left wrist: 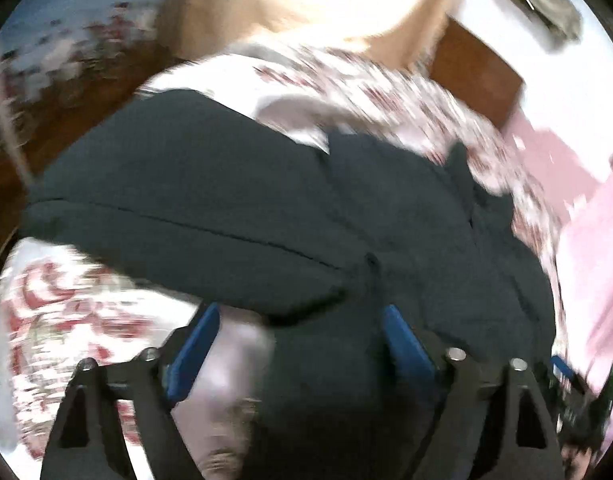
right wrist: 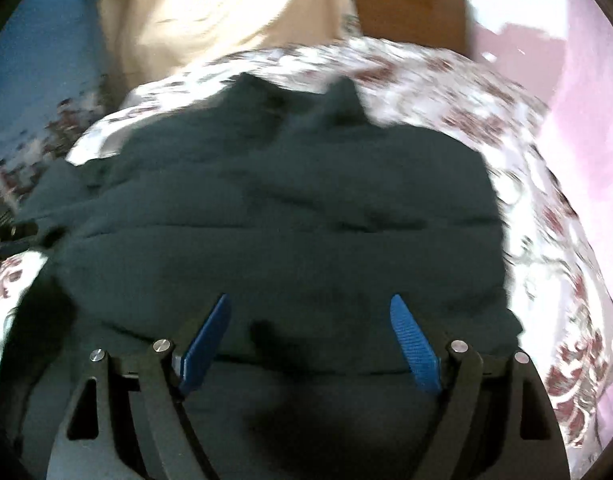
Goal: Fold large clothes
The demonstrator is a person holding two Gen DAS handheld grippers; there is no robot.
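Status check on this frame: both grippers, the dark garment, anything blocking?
Left gripper open, nothing gripped. Right gripper open, over the cloth. Dark garment lies partly folded on the floral bedspread. No obstruction visible; frames blurred.

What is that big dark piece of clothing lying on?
The dark garment lies on a bed cover with a red and white floral print, which shows around its edges. Whatever is beneath the garment's middle is hidden.
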